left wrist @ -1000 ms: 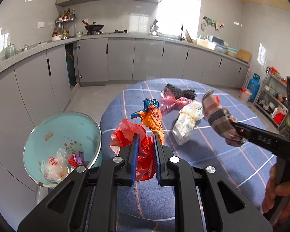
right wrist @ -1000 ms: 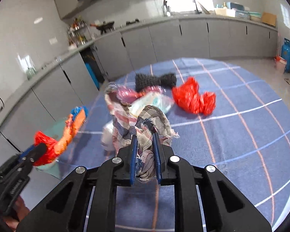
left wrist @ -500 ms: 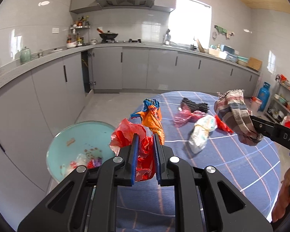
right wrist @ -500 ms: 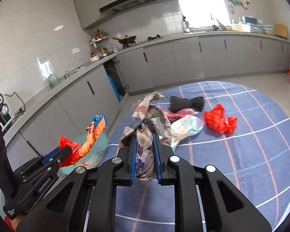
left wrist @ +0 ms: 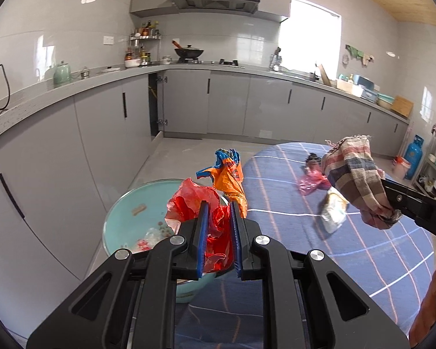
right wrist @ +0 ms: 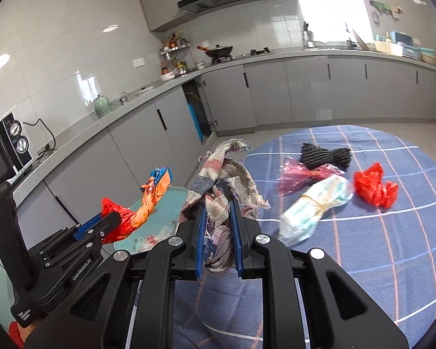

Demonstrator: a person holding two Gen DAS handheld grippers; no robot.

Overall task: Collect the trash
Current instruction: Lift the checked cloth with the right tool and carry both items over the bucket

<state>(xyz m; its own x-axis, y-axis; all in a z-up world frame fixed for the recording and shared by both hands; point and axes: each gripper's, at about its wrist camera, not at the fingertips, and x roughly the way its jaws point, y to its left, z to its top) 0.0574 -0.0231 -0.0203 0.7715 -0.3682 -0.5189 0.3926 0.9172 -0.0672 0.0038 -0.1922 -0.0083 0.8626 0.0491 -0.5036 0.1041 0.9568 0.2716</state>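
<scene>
My left gripper (left wrist: 218, 212) is shut on a red plastic bag (left wrist: 194, 203) bunched with an orange and blue wrapper (left wrist: 228, 176), held above the near edge of a light blue trash bin (left wrist: 130, 203). It also shows in the right wrist view (right wrist: 101, 221). My right gripper (right wrist: 218, 206) is shut on a striped plaid rag (right wrist: 226, 174), held over the table's left edge; the rag also shows in the left wrist view (left wrist: 354, 174). The bin (right wrist: 165, 212) holds some scraps.
On the blue checked tablecloth (right wrist: 392, 261) lie a black foam net (right wrist: 325, 154), a pink plastic wrap (right wrist: 296, 174), a white bundled packet (right wrist: 311, 209) and a red bag (right wrist: 375, 186). Grey kitchen cabinets (left wrist: 247, 101) line the walls behind.
Both grippers have risen and swung left toward the bin with their loads still held. The bin now lies partly under the left gripper.
</scene>
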